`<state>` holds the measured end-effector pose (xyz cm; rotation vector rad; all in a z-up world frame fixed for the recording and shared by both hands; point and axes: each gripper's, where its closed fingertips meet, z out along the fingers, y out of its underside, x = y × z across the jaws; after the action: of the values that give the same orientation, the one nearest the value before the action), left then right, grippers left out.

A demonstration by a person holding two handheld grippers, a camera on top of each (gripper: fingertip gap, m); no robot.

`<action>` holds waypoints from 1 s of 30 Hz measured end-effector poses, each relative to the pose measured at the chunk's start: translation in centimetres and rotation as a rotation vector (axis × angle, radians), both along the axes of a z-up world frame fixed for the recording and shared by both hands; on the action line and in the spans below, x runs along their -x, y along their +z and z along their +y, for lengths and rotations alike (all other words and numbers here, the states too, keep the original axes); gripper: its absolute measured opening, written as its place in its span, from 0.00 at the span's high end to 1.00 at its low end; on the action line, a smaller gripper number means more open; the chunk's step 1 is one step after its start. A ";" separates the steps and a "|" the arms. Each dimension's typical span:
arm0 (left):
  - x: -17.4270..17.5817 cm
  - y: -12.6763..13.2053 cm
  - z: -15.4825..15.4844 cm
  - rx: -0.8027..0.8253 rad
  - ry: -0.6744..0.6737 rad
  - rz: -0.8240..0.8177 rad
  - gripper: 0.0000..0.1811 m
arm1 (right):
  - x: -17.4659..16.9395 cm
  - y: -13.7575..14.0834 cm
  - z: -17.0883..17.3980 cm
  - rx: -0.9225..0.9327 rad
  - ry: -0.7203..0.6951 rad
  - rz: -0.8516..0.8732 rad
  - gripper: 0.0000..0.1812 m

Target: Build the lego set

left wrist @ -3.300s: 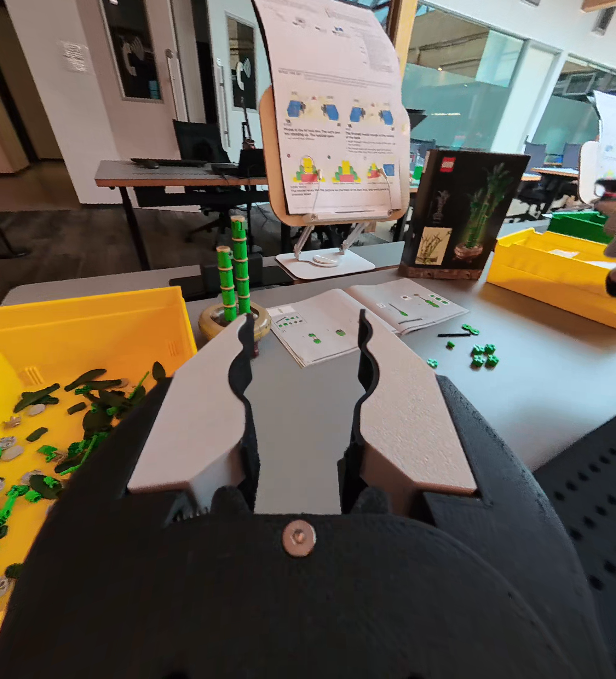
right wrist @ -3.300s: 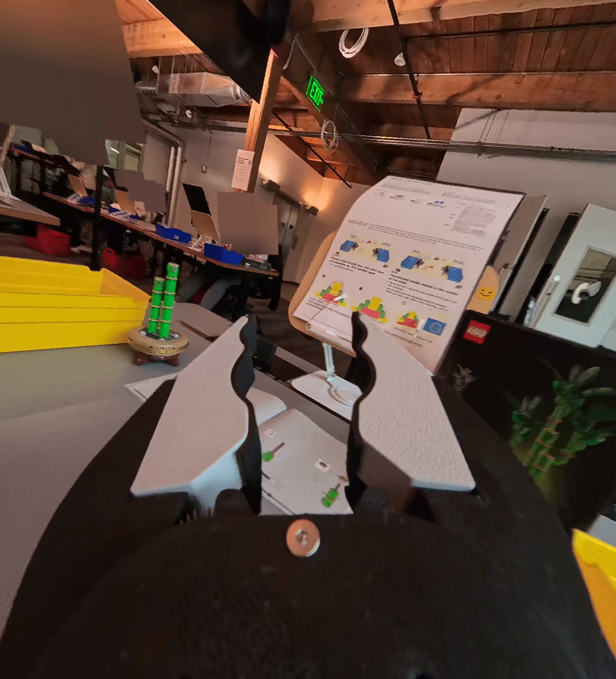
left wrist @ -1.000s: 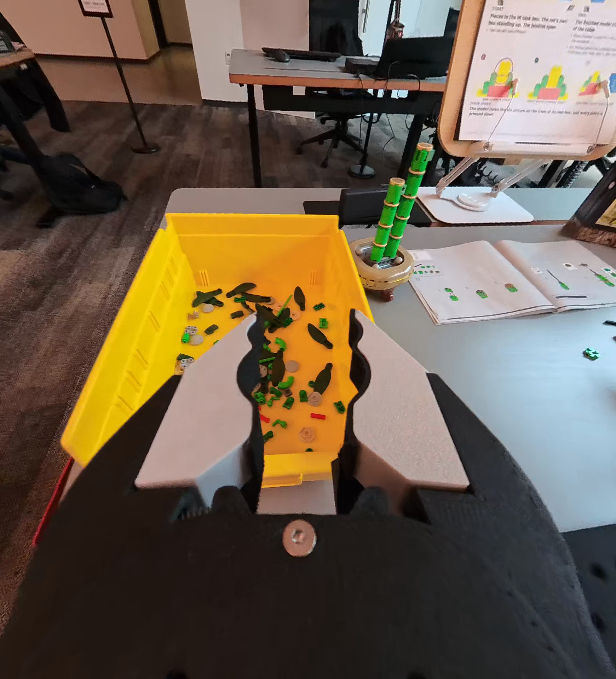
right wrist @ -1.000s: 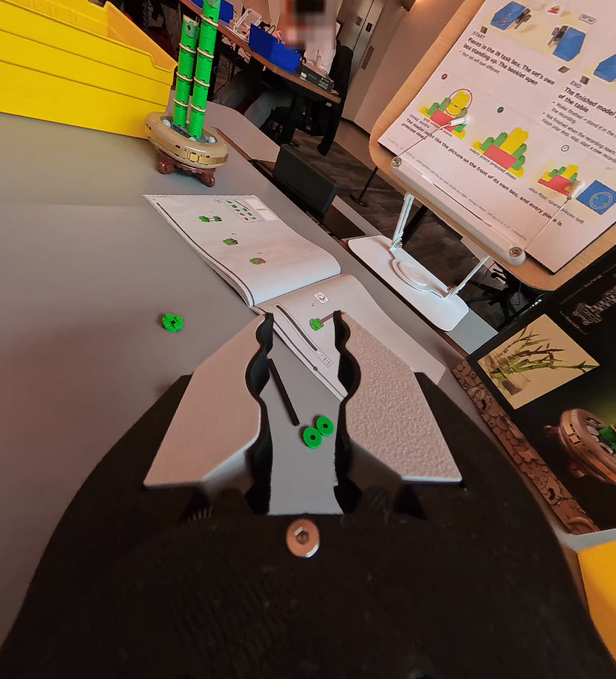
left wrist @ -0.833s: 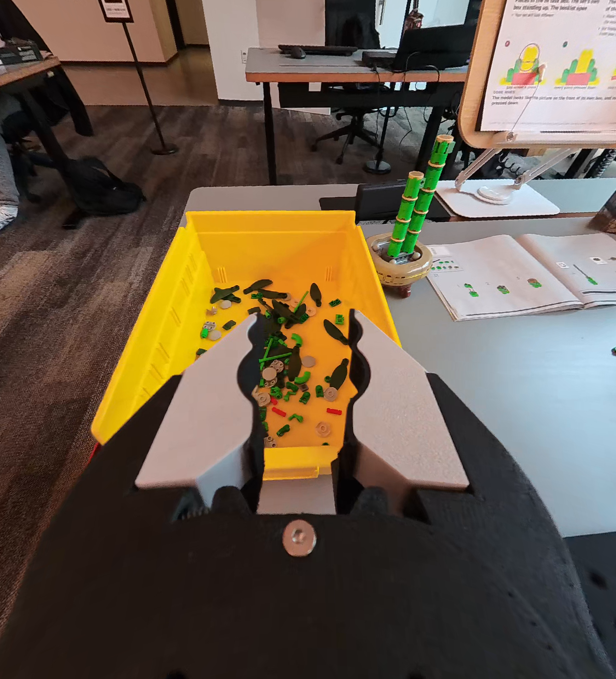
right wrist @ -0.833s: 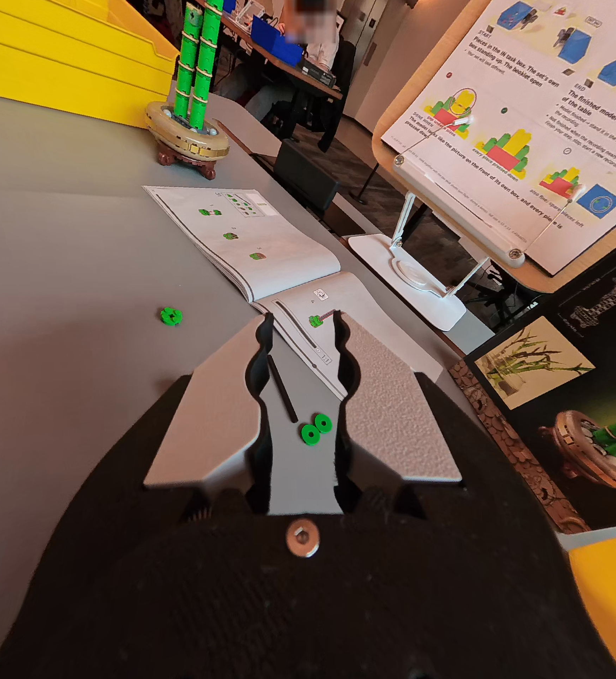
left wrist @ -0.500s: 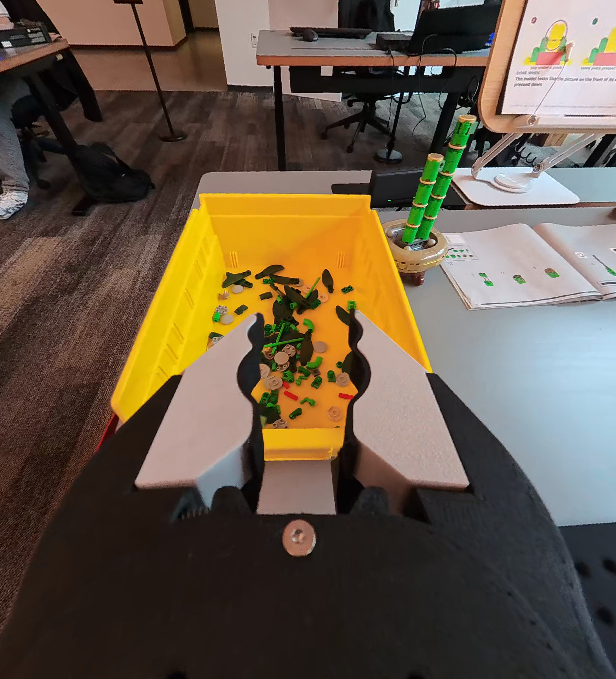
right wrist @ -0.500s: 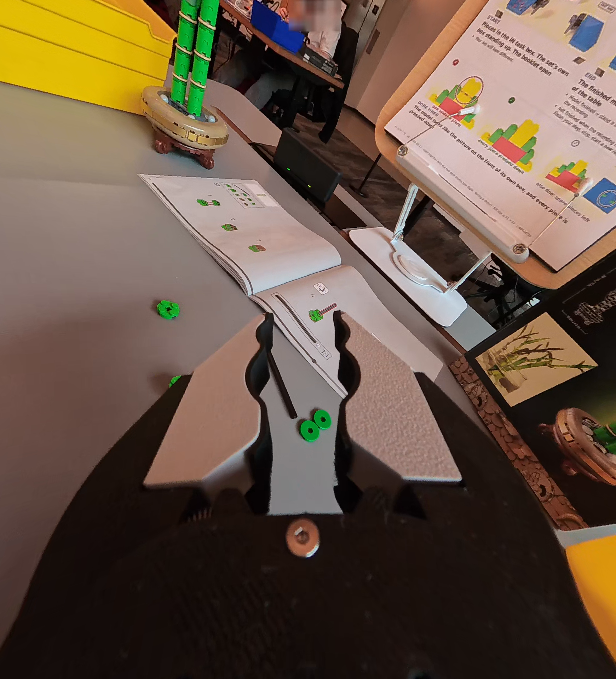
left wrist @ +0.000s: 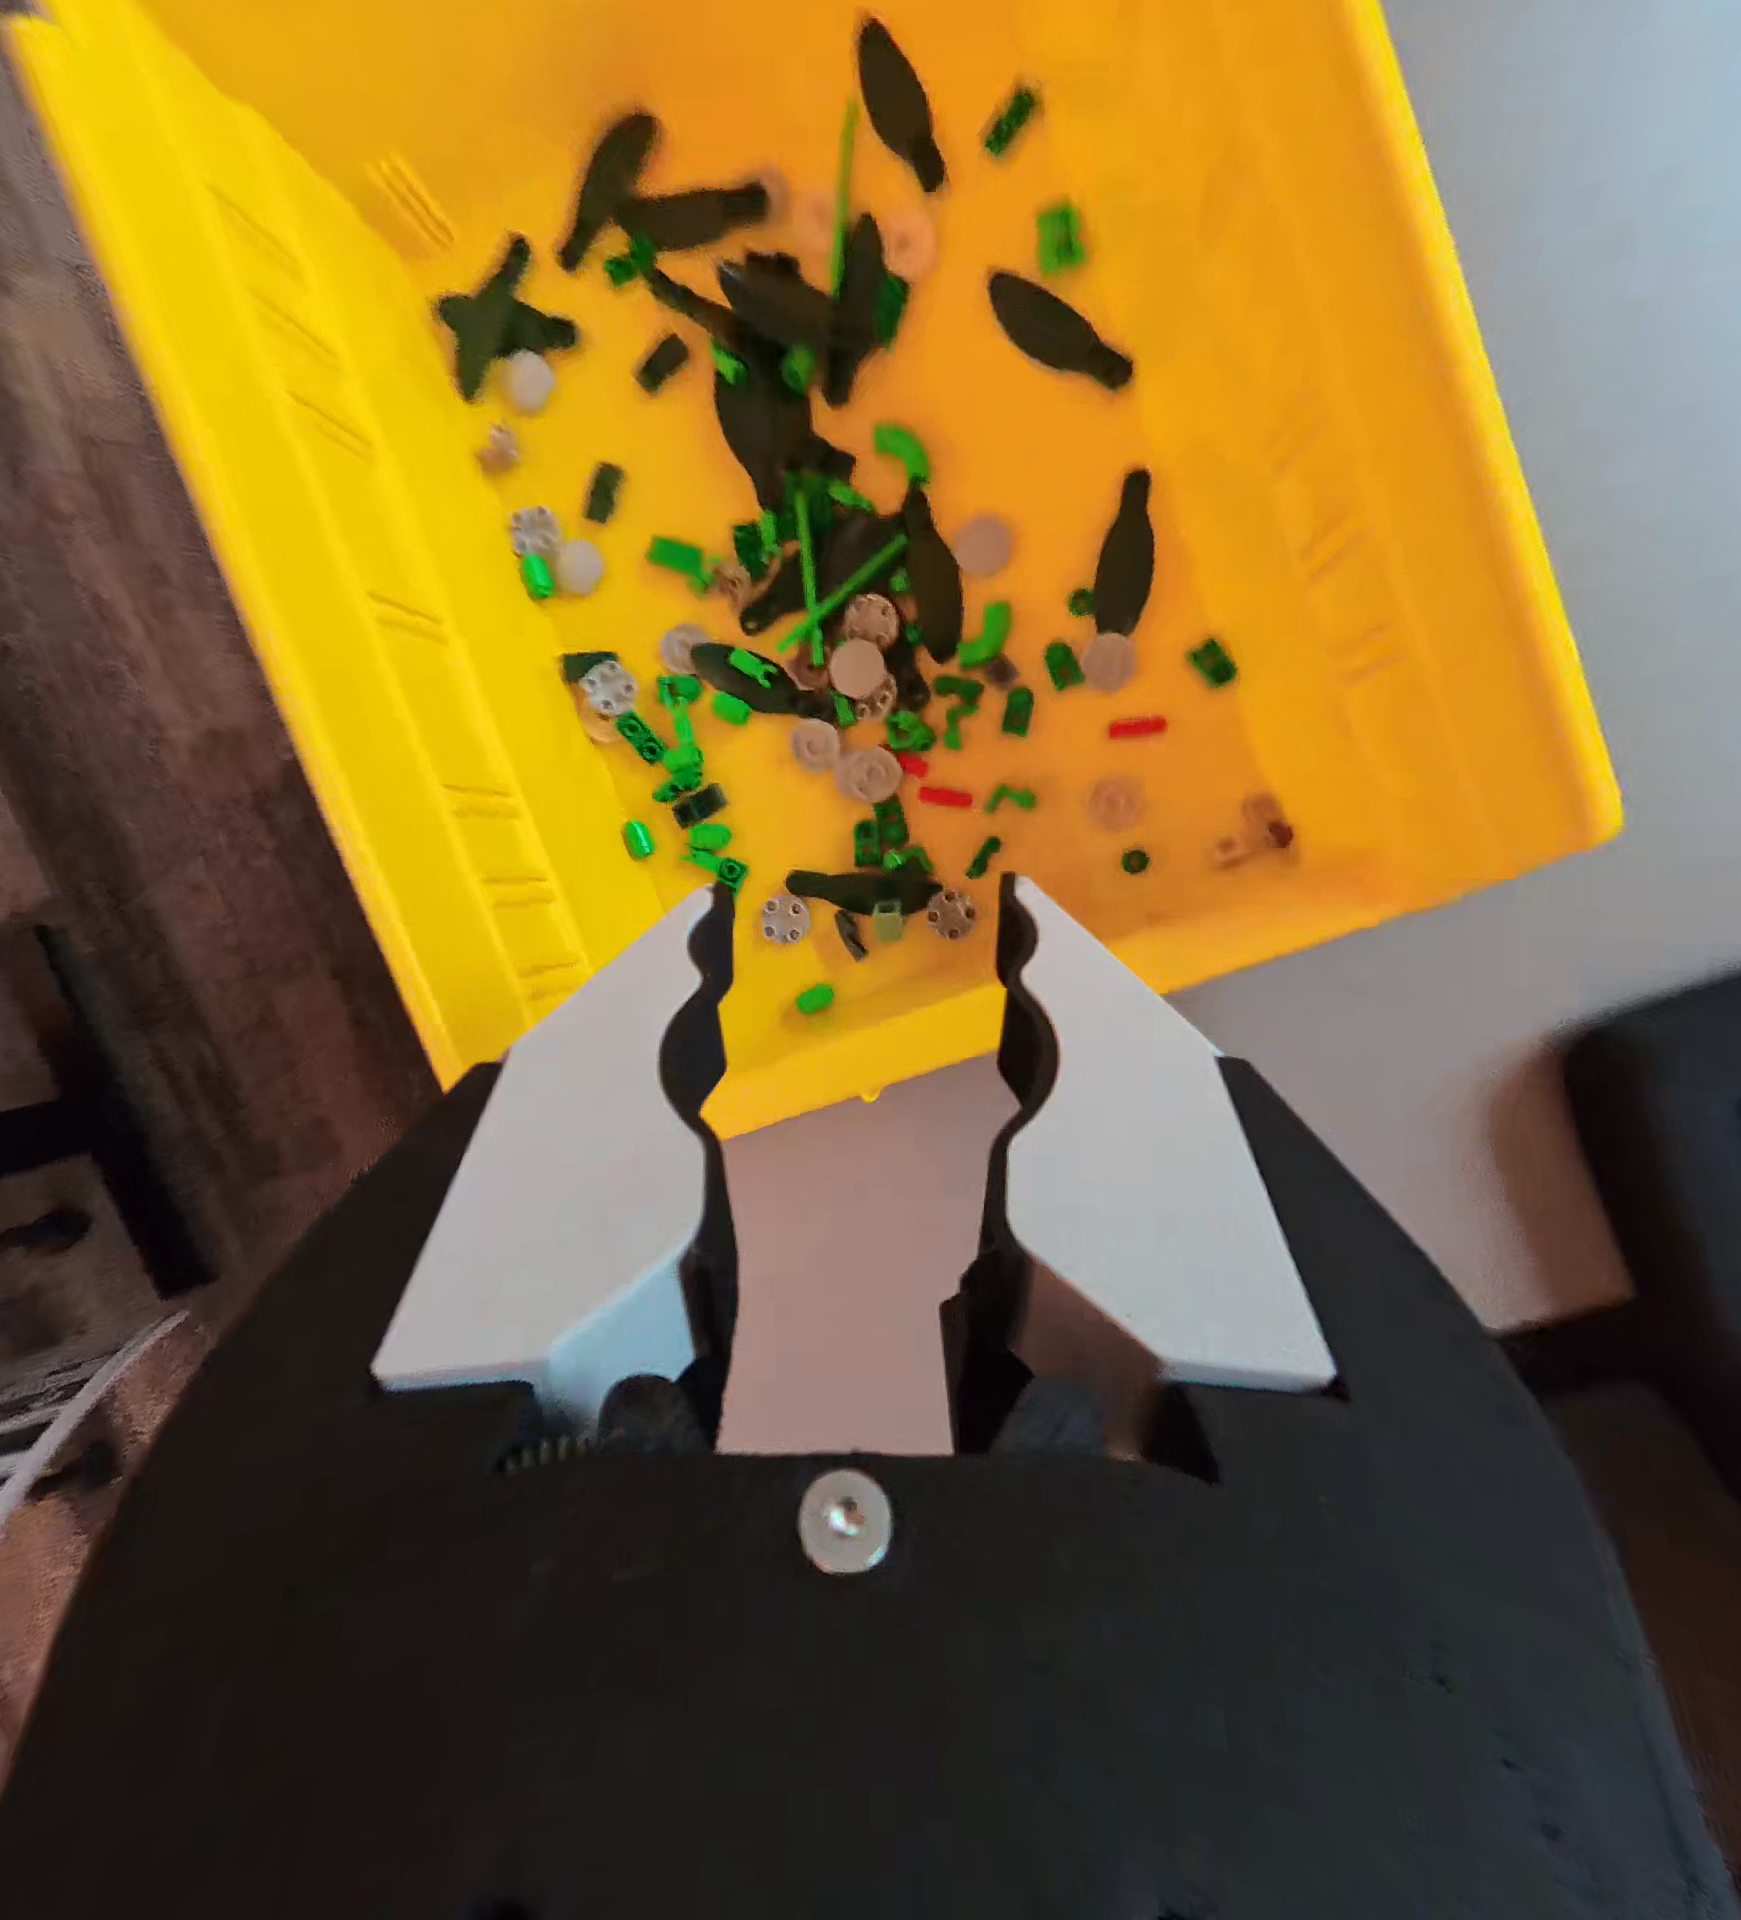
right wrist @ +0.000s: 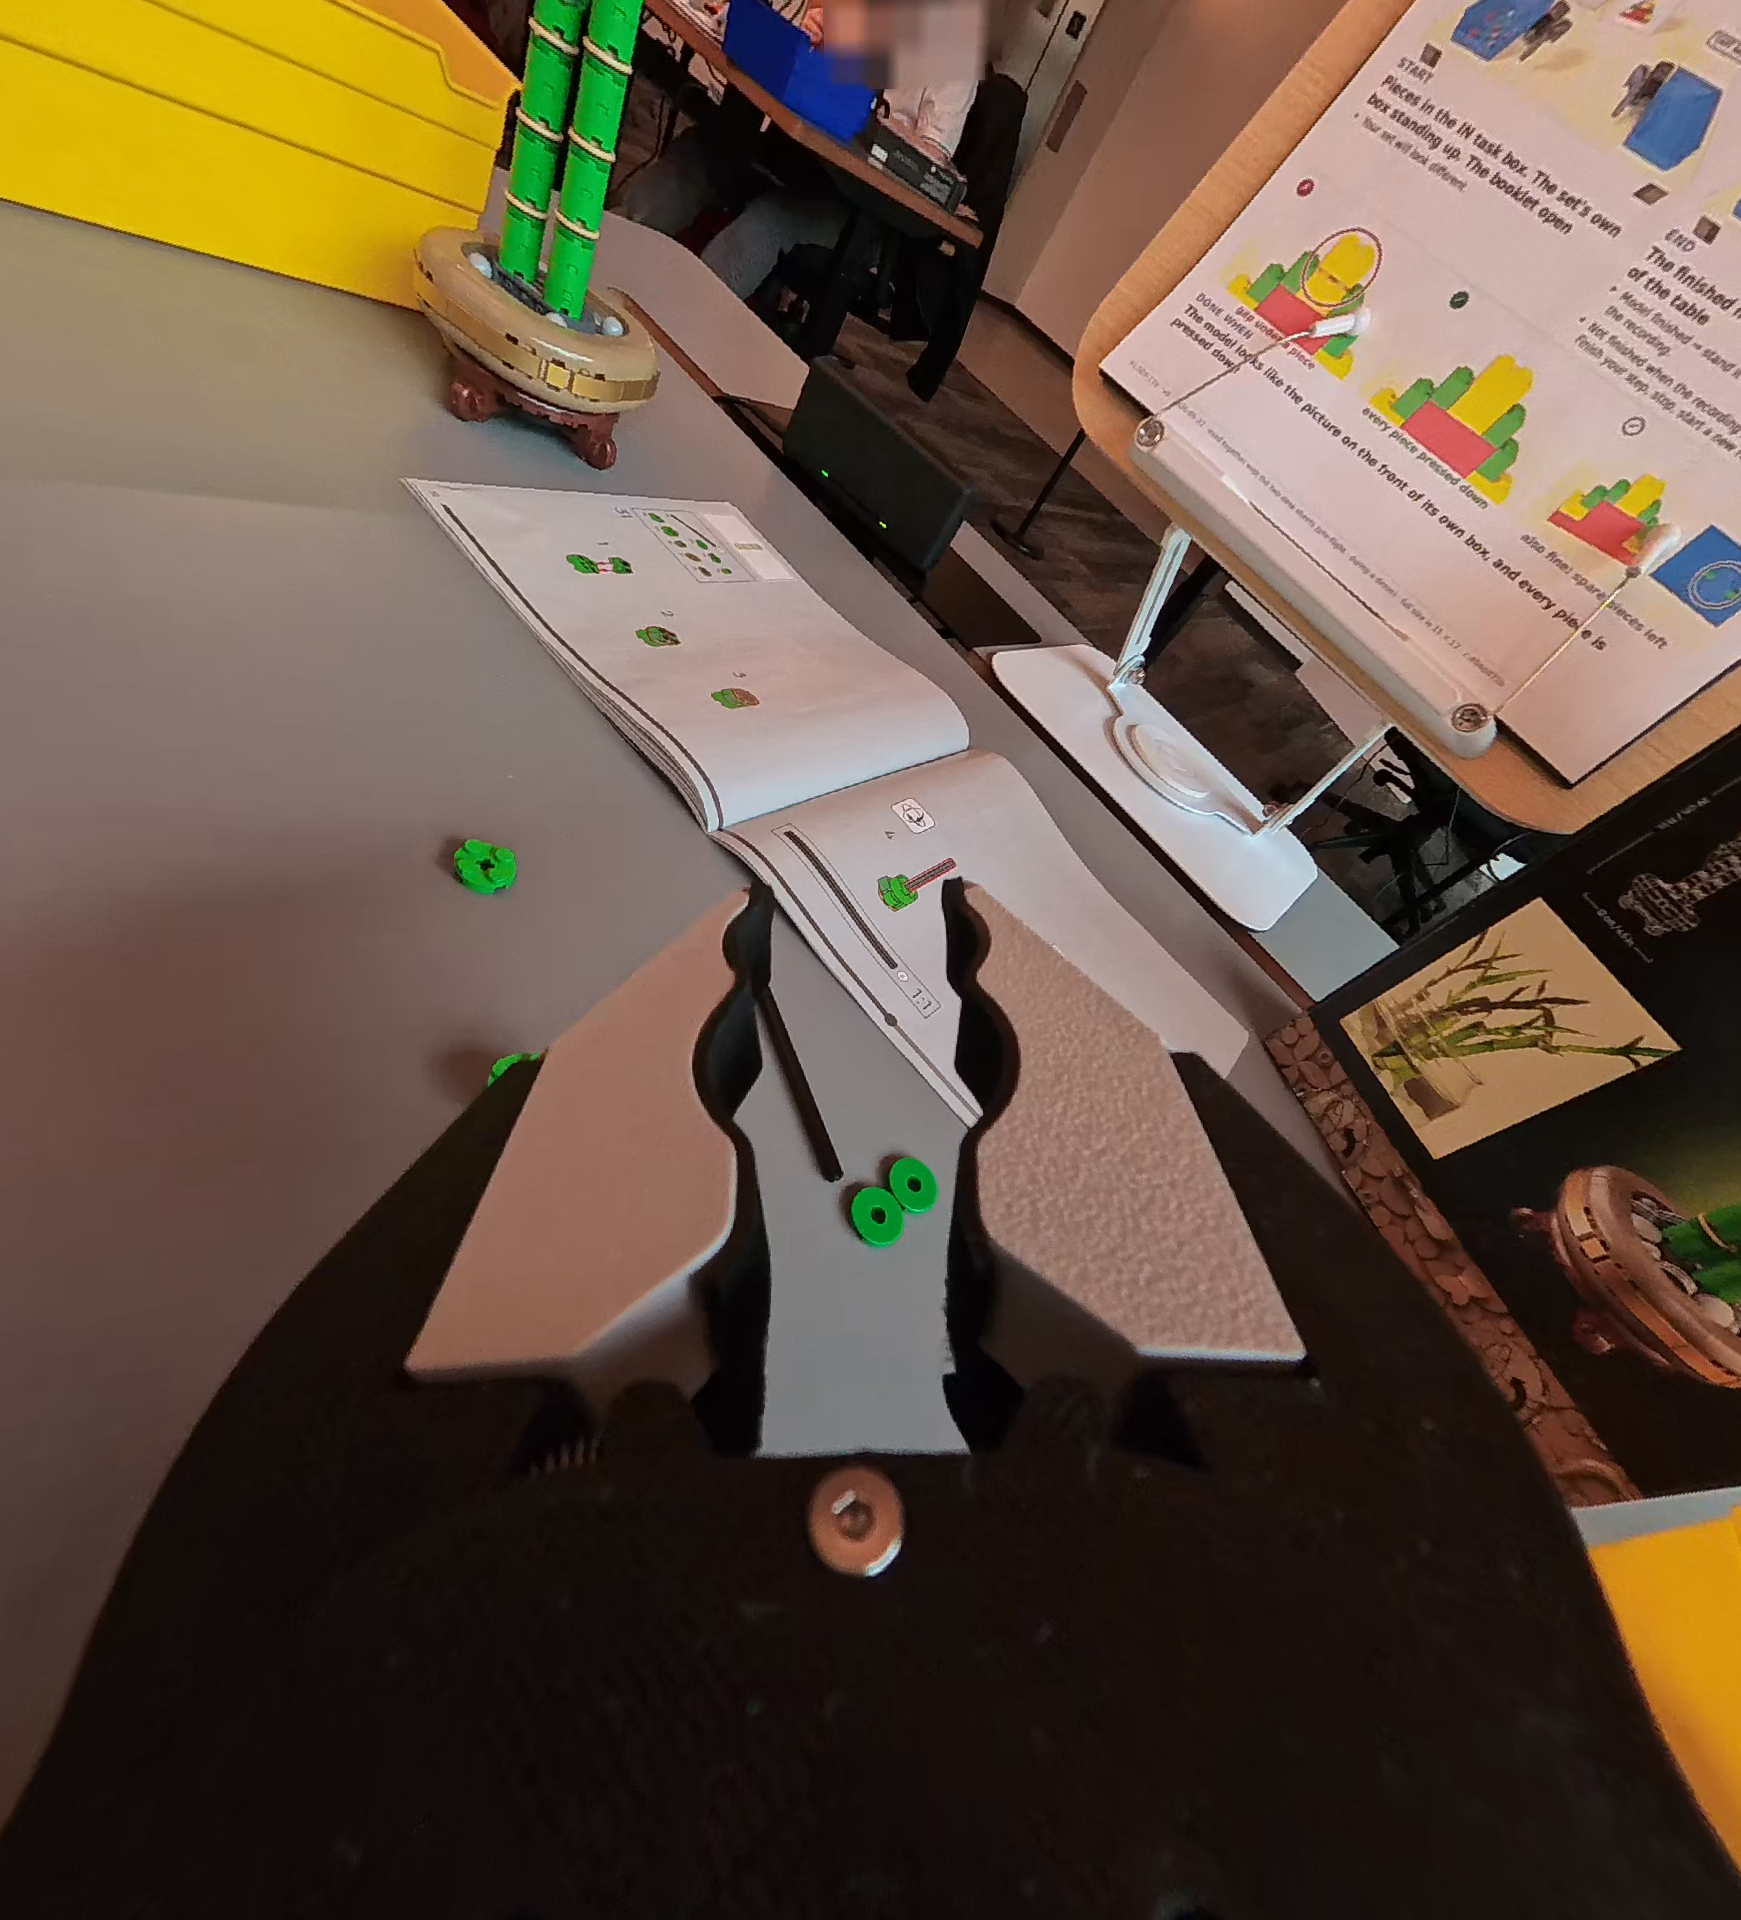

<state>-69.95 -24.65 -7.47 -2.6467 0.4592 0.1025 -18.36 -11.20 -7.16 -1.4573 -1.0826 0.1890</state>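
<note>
**Over the parts bin: left tool drops in to search**

Above the yellow bin [left wrist: 1365, 312], the left gripper [left wrist: 858, 914] now looks almost straight down into the loose pieces; half a second ago it sat farther back, with the table and the booklet in sight. Motion blur says it is moving. Its jaws stand apart, holding nothing. My read: a pick from the bin comes next.

The right gripper [right wrist: 850, 920] has barely shifted. Jaws apart, empty, hovering low over the grey table [right wrist: 170, 623].

Counts, right view:
- two flat green rings [right wrist: 892, 1200], touching, lying between the jaws
- one thin black rod [right wrist: 798, 1086], just beside the rings
- one green round piece [right wrist: 484, 864], well apart to the left; a second shows only as a sliver at the finger edge
- one open booklet [right wrist: 741, 665]
- one half-built plant model [right wrist: 544, 281], two green stalks upright in a tan pot, at the far table edge

Bin pieces: too many and too blurred to count; mostly dark leaves, small green bits, grey discs, about three red bars [left wrist: 1136, 727].
</note>
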 end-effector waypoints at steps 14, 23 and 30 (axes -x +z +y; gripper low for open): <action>0.0 -3.7 0.2 0.329 -0.018 -0.100 0.78 | 0.3 -0.2 -0.4 0.000 0.014 -0.022 0.82; 1.0 -7.1 -0.7 0.461 -0.059 -0.035 0.84 | 0.3 -0.4 -0.5 0.007 0.020 -0.032 0.82; 1.3 -8.1 -1.1 0.497 -0.069 -0.023 0.88 | 0.5 -0.7 -0.6 0.012 0.031 -0.042 0.82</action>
<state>-71.24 -25.72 -15.54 -3.1061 0.6366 -0.0753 -18.89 -11.83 -7.82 -1.4614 -1.1399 0.1875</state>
